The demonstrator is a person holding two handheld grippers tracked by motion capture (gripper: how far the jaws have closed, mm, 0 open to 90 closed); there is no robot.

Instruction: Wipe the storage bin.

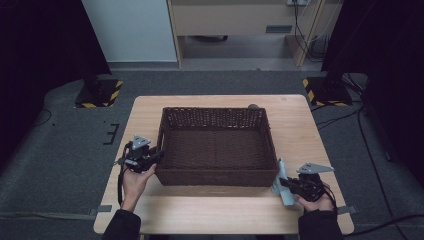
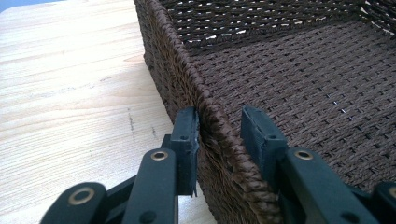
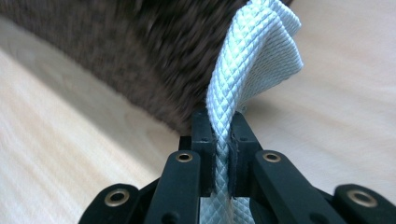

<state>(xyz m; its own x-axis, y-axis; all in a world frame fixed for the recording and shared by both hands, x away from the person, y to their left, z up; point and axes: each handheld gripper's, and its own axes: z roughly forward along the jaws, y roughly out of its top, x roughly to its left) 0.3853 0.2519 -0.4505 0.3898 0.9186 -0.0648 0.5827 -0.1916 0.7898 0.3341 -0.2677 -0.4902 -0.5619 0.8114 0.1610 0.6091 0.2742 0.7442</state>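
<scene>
Nearest the camera in the high view, two dark sleeves and hands come in over the near edge of the wooden table (image 1: 215, 210). On the left, the left gripper (image 1: 152, 156) is held at the near left corner of the brown woven basket (image 1: 216, 175). In the left gripper view, the basket's left wall (image 2: 212, 126) is seen standing between the two black jaws: the outer pad (image 2: 187, 135) lies against the weave, while the inner pad (image 2: 257, 135) stands a little clear of the rim, so the wall is straddled but not clamped. The basket sits at the middle of the table, upright, its woven floor (image 2: 303, 84) bare.

To the right, just off the basket's near right corner, a folded pale cloth (image 1: 282, 185) is held up by the right gripper (image 1: 286, 183). In the right gripper view, the cloth (image 3: 252, 60), quilted in a diamond pattern, is seen pinched between the two pads (image 3: 203, 140), which are pressed tight against it from both sides; its free fold rises above the jaws, with the blurred basket wall (image 3: 140, 56) behind it.
</scene>
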